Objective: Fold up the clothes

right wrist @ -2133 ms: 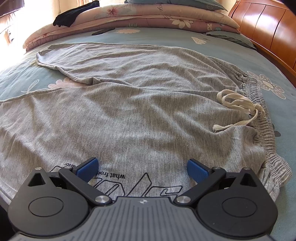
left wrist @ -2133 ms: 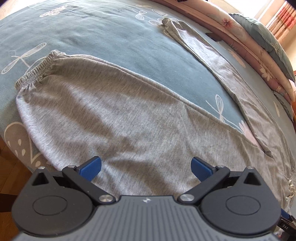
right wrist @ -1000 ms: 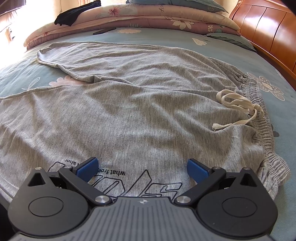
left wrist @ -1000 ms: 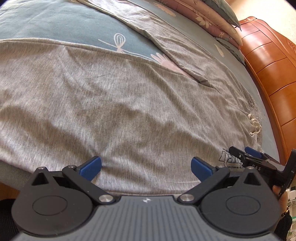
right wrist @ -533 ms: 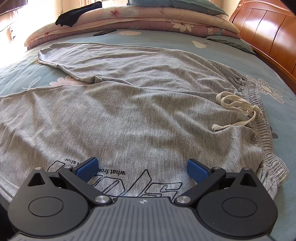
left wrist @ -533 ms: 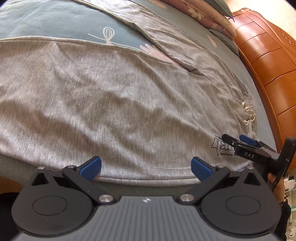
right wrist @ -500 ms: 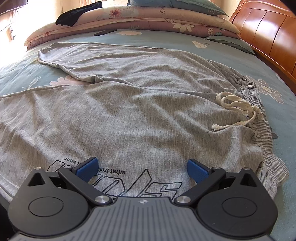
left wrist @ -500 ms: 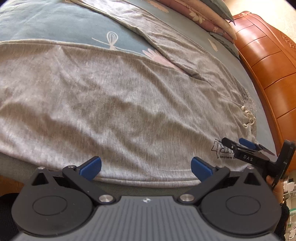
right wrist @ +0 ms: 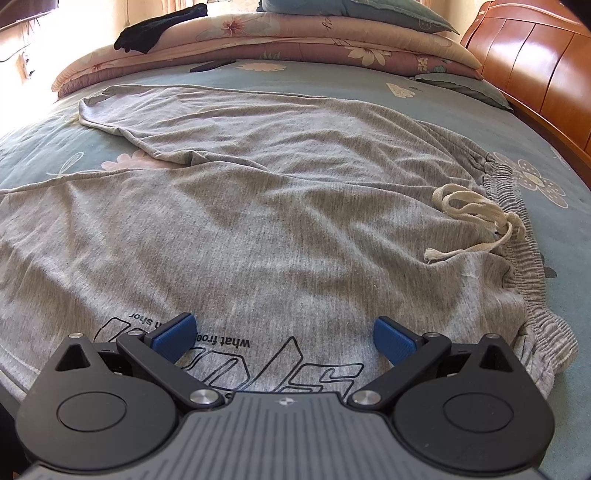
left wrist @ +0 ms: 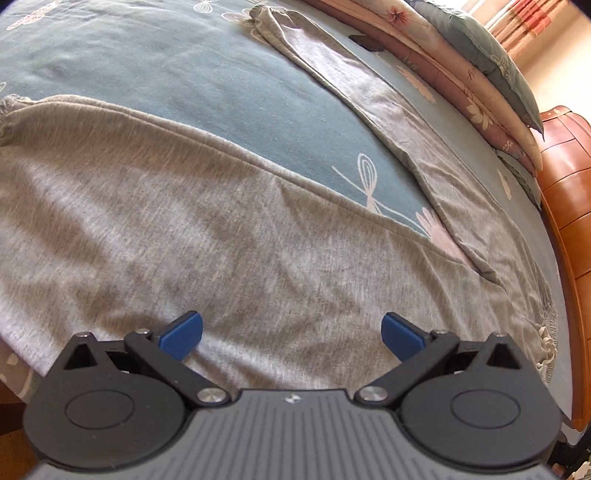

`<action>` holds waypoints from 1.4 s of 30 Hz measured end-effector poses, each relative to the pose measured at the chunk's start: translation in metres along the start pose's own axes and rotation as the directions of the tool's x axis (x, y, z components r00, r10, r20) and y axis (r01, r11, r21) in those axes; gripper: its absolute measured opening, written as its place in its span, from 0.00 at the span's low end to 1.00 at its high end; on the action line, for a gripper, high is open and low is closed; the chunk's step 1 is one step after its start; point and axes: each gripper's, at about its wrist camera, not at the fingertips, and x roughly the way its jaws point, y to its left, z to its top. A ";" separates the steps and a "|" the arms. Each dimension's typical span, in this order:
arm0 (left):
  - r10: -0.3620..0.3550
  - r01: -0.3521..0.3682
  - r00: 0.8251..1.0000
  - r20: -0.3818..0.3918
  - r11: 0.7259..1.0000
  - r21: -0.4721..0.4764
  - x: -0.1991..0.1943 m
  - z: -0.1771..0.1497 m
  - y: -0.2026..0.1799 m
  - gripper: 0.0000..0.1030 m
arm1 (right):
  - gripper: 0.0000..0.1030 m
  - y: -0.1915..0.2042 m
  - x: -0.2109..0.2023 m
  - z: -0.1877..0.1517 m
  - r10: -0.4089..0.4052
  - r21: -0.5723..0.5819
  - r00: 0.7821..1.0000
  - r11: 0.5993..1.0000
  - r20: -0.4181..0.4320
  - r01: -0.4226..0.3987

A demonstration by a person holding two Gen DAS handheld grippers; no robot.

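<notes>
- Grey jersey drawstring trousers point(right wrist: 280, 206) lie spread flat on the teal flowered bed point(left wrist: 184, 74), waistband at 3 o'clock, legs running toward 10 o'clock.
- Right gripper point(right wrist: 282, 338) hovers released over the printed hip, nearer the waistband.
- Left gripper point(left wrist: 291, 332), also released and empty, hovers over the near leg.
- Near hem is cut off from view.

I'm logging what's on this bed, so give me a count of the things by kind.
Grey trousers: 1
Drawstring: 1
Folded quilts: 1 stack
Black cloth: 1
Dark flat object: 1
Total: 5
</notes>
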 end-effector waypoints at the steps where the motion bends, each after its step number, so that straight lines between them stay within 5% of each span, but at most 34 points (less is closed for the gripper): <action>1: 0.033 -0.033 0.999 0.009 0.999 0.009 -0.003 0.002 0.003 0.99 | 1.00 0.000 0.000 0.000 -0.001 0.000 1.000 1.000 -0.001 0.001; 3: 0.064 -0.064 0.998 0.007 0.998 -0.009 -0.004 0.009 0.008 0.99 | 1.00 0.001 0.000 0.001 -0.004 -0.002 1.000 1.000 -0.004 0.004; 10: -0.053 0.051 0.997 0.048 0.998 0.046 0.009 0.031 -0.026 0.99 | 1.00 0.003 0.001 0.002 -0.012 0.004 1.000 1.000 -0.003 0.012; 15: -0.041 0.039 0.999 0.022 0.996 0.084 0.039 0.035 -0.044 0.99 | 1.00 0.002 0.002 0.002 -0.007 0.002 1.000 1.000 0.003 0.007; 27: 0.031 -0.031 0.995 0.097 1.000 -0.003 0.003 0.042 0.003 0.99 | 1.00 0.001 0.002 0.002 -0.005 -0.002 1.000 1.000 0.003 0.005; 35: 0.075 -0.069 0.994 0.081 0.995 -0.076 0.002 0.032 0.047 0.99 | 1.00 0.001 0.003 0.002 -0.005 0.000 1.000 1.000 0.006 0.005; 39: 0.179 -0.167 0.978 0.109 0.980 -0.106 -0.007 0.035 0.059 0.99 | 1.00 0.001 0.003 0.001 -0.005 0.000 1.000 1.000 0.010 0.005; 42: 0.128 -0.117 0.986 0.103 0.987 -0.114 -0.013 0.034 0.061 0.99 | 1.00 0.002 0.003 0.001 -0.006 0.000 1.000 1.000 0.010 0.006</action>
